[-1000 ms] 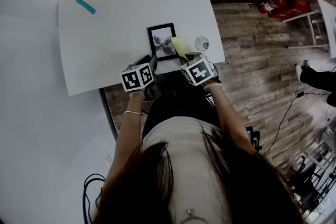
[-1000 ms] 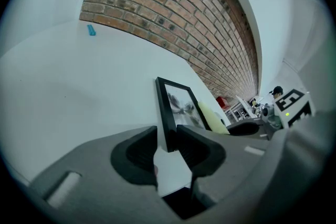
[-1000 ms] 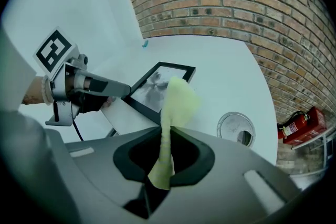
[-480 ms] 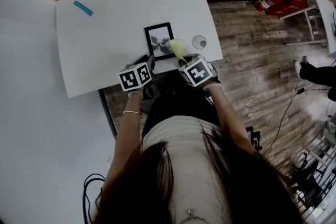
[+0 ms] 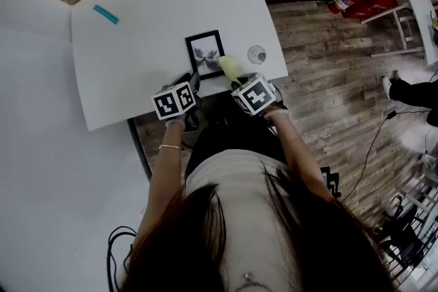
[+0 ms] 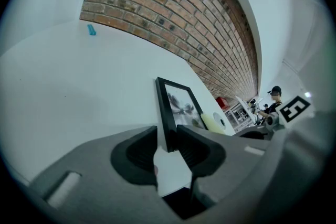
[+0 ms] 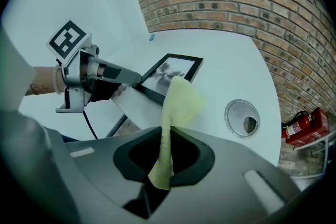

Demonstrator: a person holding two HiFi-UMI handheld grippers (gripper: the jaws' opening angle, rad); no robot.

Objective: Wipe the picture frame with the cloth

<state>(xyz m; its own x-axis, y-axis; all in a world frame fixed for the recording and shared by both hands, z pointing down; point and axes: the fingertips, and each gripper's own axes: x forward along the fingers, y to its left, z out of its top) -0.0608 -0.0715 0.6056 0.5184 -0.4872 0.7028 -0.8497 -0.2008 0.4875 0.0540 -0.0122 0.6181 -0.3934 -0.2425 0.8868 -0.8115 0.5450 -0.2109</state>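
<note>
Pinching the near edge of the frame [image 5: 204,53], flat on the table [image 5: 157,17], with the left gripper [image 6: 168,136], jaws pressed onto its black border. Clamping the yellow cloth [image 7: 178,99] in the right gripper [image 7: 167,139], jaws squeezed on its lower part, loose end just right of the frame. Further right of the frame, a grommet [image 7: 242,118]; far to its left, a teal strip [image 5: 106,14].

We are seeing a soft, matt yellow cloth [image 7: 178,99], limp and finely textured. The picture frame [image 6: 176,105] is showing a smooth black moulding with a faint gloss (whether glass covers the print, we cannot tell). The table [image 5: 157,10] is looking smooth and matt white, the wall [image 6: 173,13] rough brick, and the floor [image 5: 321,78] worn wood planks. The left gripper [image 6: 167,136] and right gripper [image 7: 165,147] are looking like matt grey plastic.
</note>
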